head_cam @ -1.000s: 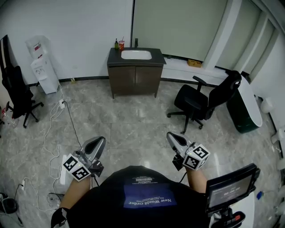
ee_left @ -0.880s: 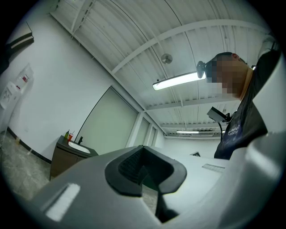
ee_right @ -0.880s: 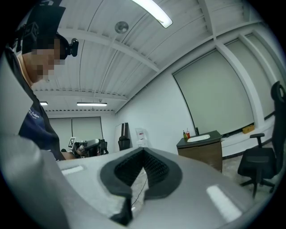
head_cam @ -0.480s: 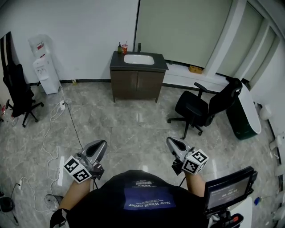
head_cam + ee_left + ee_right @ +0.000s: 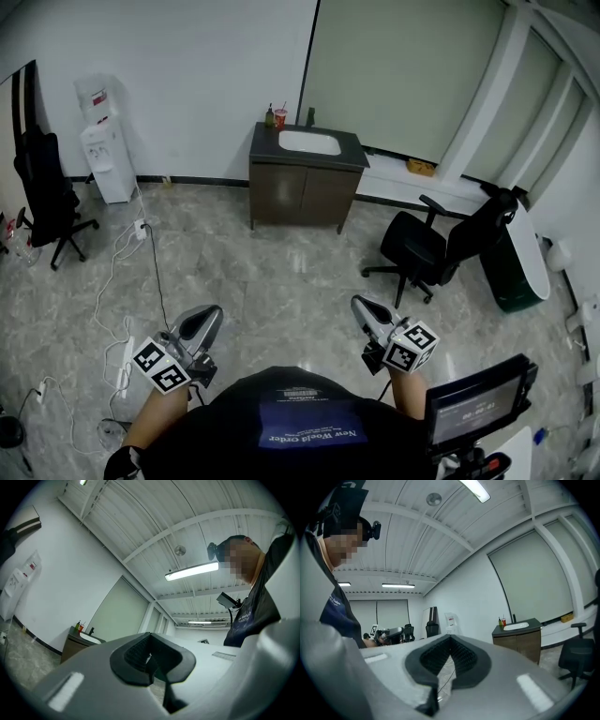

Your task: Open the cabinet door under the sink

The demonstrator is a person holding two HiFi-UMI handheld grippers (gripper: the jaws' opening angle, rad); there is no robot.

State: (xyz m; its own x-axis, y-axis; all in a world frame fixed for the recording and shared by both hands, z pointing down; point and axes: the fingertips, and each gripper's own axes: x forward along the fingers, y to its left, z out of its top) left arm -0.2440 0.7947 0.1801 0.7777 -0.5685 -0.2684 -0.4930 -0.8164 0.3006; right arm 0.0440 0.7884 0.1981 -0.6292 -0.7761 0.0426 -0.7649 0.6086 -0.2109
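Observation:
The dark wood cabinet stands against the far wall with its two doors shut, under a white sink. It also shows small in the left gripper view as the cabinet and in the right gripper view as the cabinet. My left gripper and right gripper are held low in front of the person's body, far from the cabinet across the tiled floor. Both are shut with nothing between the jaws, as the left gripper and right gripper show in their own views.
A black office chair stands right of the cabinet, with a green and white object beyond it. A water dispenser and a second chair are at the left wall. Cables trail over the floor. A screen is at lower right.
In the head view the cabinet and the room have shifted down and to the right. Both grippers keep the same pose and stay shut.

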